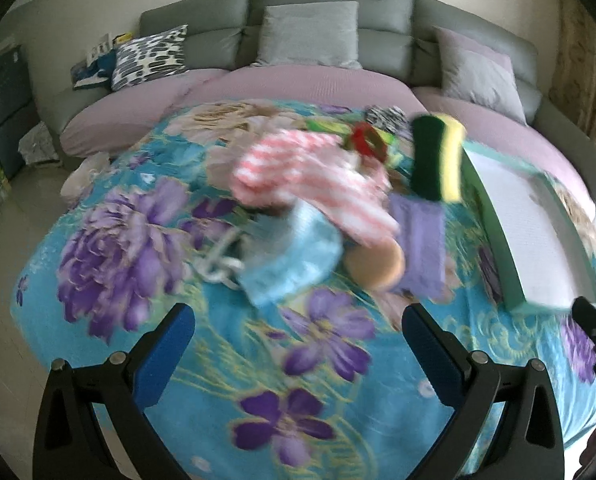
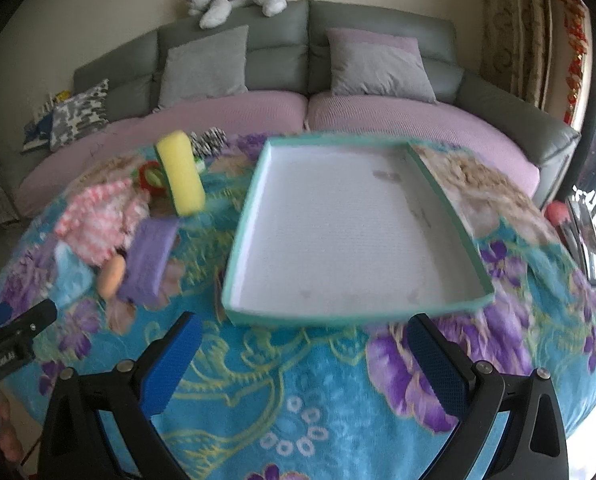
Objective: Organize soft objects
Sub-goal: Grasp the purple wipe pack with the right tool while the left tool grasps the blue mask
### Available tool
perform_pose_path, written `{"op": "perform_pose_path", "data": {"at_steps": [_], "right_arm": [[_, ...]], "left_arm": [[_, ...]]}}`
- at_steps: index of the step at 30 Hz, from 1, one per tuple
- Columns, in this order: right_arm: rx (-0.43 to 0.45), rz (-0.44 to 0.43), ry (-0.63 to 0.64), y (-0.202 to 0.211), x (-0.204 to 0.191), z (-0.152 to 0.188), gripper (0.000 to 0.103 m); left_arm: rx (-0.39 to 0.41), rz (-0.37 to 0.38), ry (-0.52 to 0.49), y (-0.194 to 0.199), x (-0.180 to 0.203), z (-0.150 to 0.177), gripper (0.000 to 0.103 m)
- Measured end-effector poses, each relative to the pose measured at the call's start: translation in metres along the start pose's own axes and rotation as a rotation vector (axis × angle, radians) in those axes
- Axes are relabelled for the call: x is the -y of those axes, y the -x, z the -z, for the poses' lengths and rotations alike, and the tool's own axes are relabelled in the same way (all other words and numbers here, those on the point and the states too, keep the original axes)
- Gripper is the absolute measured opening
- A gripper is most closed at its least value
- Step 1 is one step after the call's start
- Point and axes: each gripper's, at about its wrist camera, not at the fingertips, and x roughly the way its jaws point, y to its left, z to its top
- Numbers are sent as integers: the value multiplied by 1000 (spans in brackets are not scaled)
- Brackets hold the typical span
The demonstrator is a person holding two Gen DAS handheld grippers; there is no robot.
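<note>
Both grippers are hovering low over the flowered blanket (image 2: 298, 380), the left gripper (image 1: 298, 356) and right gripper (image 2: 303, 360) each gaping wide and holding nothing. Beyond the left one, cloths and sponges (image 1: 329, 200) are lying heaped. Just beside them, the tray (image 2: 337, 232) is sitting before the sofa (image 2: 377, 28).

Both wrist views face the sofa (image 1: 202, 46) (low, close) — sharing the tray (image 2: 240, 224).

A grey sofa (image 2: 282, 40) spans the far cream wall (image 2: 98, 12); grey cushions (image 2: 206, 66) lean on it; patterned curtain (image 2: 509, 24) far right; pale floor (image 1: 14, 240) left.
</note>
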Motion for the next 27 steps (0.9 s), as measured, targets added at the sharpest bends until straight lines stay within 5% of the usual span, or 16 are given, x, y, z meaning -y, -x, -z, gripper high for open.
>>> {"op": "perform_pose_path", "data": {"at_steps": [8, 18, 27], "right_arm": [[-11, -132, 81, -13, -45, -39, 103], [-65, -225, 204, -54, -108, -48, 103], [-189, -288, 150, -110, -125, -46, 83]], "left_arm": [[-14, 3, 79, -15, -47, -29, 103], [-74, 25, -49, -58, -31, -24, 101], [-89, 42, -107, -83, -21, -31, 85]]}}
